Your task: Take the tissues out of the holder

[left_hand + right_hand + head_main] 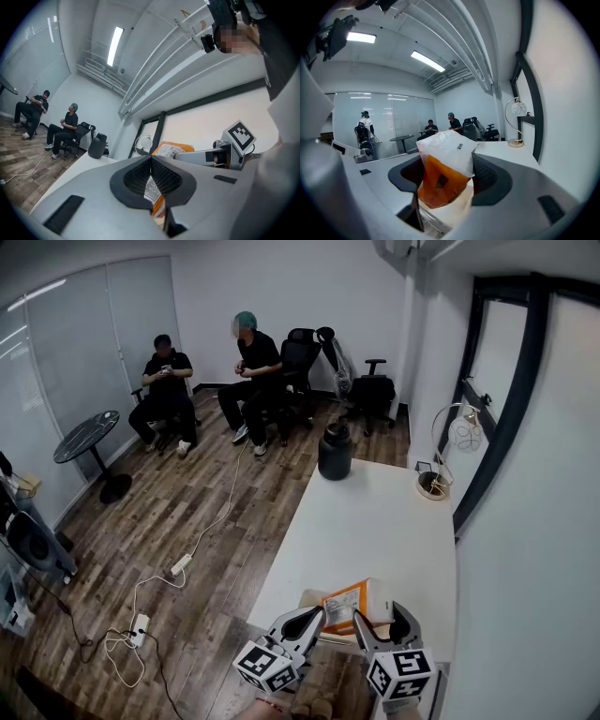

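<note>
An orange and white tissue pack (358,601) sits at the near edge of the white table (375,521), over a beige holder (330,637) of which little shows. My right gripper (382,618) is closed on the pack (443,164), which stands upright between its pads in the right gripper view, with beige holder (457,213) beneath it. My left gripper (307,620) is at the pack's left side with its fingertips touching (151,163). The pack's printed label (151,188) shows in the slit below them. Whether the left gripper pinches anything I cannot tell.
A black jug (335,448) stands at the table's far end and a gold lamp (434,482) at the far right by the window. Two people sit on chairs (202,390) at the back. Cables and power strips (178,564) lie on the wood floor to the left.
</note>
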